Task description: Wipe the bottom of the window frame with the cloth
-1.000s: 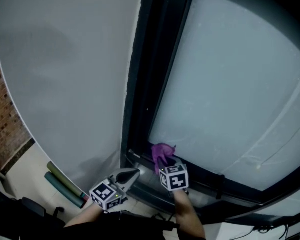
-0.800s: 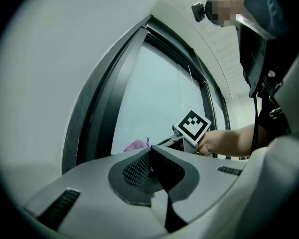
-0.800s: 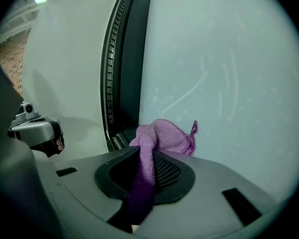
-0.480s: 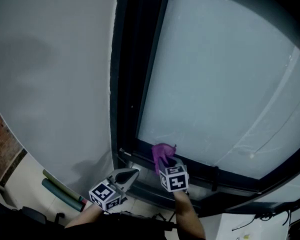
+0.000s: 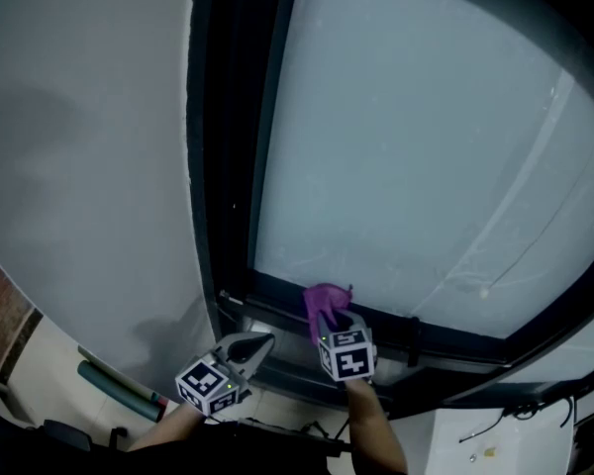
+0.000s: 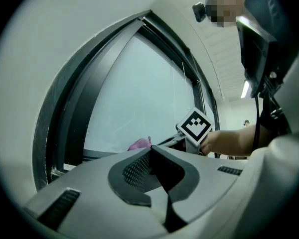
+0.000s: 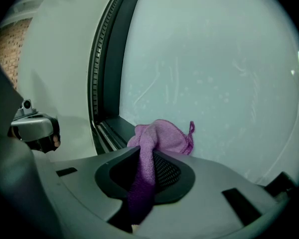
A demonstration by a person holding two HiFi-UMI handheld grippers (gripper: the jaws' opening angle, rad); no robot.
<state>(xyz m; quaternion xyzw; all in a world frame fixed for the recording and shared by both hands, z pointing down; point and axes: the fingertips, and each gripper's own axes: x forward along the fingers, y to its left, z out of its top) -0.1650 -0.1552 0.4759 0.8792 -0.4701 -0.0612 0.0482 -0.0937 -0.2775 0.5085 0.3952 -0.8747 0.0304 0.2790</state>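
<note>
The right hand-held gripper (image 7: 148,157) is clenched on the purple cloth (image 7: 162,136). The cloth's bunched end sits at the bottom of the window frame (image 5: 473,348), by the glass (image 5: 426,146), near the frame's lower left corner. The left hand-held gripper (image 6: 150,151) is clenched and empty, just left of the right one.
</note>
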